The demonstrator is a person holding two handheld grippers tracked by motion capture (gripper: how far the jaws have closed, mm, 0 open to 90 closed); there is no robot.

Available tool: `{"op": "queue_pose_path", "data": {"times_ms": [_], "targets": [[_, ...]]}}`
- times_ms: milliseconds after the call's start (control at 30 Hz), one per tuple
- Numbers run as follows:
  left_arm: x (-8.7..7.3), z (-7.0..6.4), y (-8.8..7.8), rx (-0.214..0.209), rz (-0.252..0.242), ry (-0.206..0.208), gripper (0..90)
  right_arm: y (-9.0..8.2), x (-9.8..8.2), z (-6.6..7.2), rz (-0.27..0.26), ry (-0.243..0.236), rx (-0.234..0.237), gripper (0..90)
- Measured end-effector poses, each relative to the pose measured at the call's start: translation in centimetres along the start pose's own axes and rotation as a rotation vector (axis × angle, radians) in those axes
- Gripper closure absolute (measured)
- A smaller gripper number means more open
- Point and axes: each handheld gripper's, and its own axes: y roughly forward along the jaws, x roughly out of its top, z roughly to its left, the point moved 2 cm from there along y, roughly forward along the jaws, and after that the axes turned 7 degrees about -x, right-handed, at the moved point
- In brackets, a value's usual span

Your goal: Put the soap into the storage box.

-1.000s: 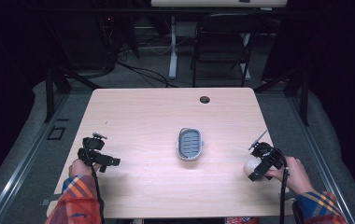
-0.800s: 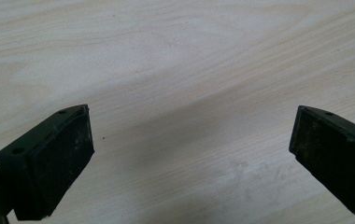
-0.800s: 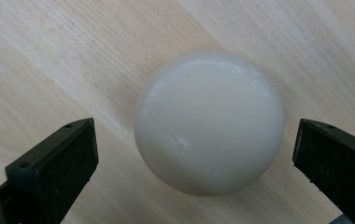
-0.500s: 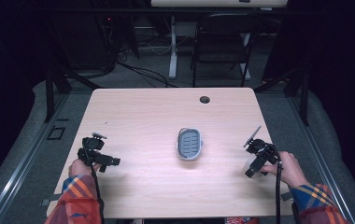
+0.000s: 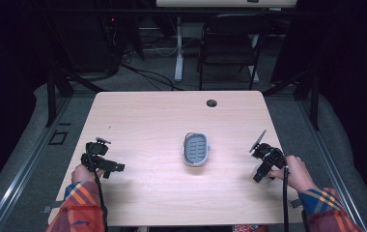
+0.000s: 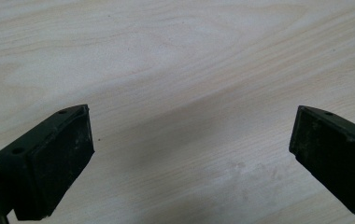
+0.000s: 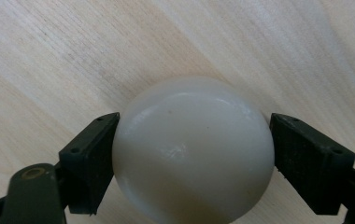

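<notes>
A smooth white ball rests on the wooden table near its right edge, seen in the high view as a pale spot. My right gripper is shut on it, one black jaw pressed to each side; from above, that gripper points down over the ball. A grey oval dish with a slotted inside lies at the table's middle. My left gripper sits low at the front left, and its jaws stand wide open over bare wood.
A small round hole sits near the table's far edge. Behind the table stand a black folding chair and a white desk leg with cables on the floor. Black frame posts flank the table.
My right gripper has swung over the white ball, which lay beside it a second ago, and now has it between its jaws. The left gripper has stayed put.
</notes>
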Motion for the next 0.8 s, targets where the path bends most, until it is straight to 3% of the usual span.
{"op": "queue_pose_path", "data": {"times_ms": [33, 67, 133, 167, 200, 233, 267, 400, 467, 567, 700, 733, 800], "targets": [[0.0, 0.0, 0.0, 0.001, 0.000, 0.000, 0.0, -0.1, 0.1, -0.1, 0.010, -0.015, 0.008, 22.4], [0.0, 0.0, 0.0, 0.001, 0.000, 0.001, 0.0, 0.3, 0.0, 0.2, -0.032, 0.025, 0.022, 23.1], [0.0, 0.0, 0.0, 0.000, 0.001, 0.000, 0.0, 0.4, 0.0, 0.4, -0.046, 0.042, 0.021, 23.2], [0.0, 0.0, 0.0, 0.001, 0.000, 0.000, 0.0, -0.1, 0.1, 0.0, 0.016, -0.015, 0.005, 23.3], [0.0, -0.1, 0.0, 0.001, 0.001, 0.001, 0.0, -0.2, 0.1, -0.1, 0.028, -0.025, -0.001, 23.4], [0.0, -0.1, 0.0, 0.002, 0.000, 0.001, 0.0, -0.2, 0.1, -0.1, 0.028, -0.025, -0.001, 23.4], [0.0, -0.1, 0.0, 0.001, 0.002, 0.004, 0.0, 0.1, 0.0, 0.1, -0.006, 0.006, 0.002, 23.4], [0.0, -0.1, -0.1, 0.000, -0.001, 0.005, 0.0, -0.2, 0.1, 0.0, 0.024, -0.021, -0.009, 23.5], [0.0, -0.1, -0.1, 0.003, -0.001, 0.004, 0.0, -0.1, 0.0, 0.2, -0.003, -0.006, -0.007, 23.5], [0.0, -0.1, -0.1, 0.002, -0.002, 0.005, 0.0, -0.4, 0.1, 0.2, 0.014, -0.023, -0.005, 23.6], [0.0, -0.2, -0.2, 0.000, -0.001, 0.007, 0.0, -0.5, 0.0, 0.4, -0.018, -0.006, 0.004, 23.6], [0.0, -0.2, -0.2, 0.001, 0.000, 0.008, 0.0, -0.7, 0.1, 0.2, -0.001, -0.028, -0.007, 23.6], [0.0, -0.2, -0.2, 0.000, 0.000, 0.008, 0.0, -0.8, 0.1, 0.3, 0.005, -0.025, -0.003, 23.6]]}}
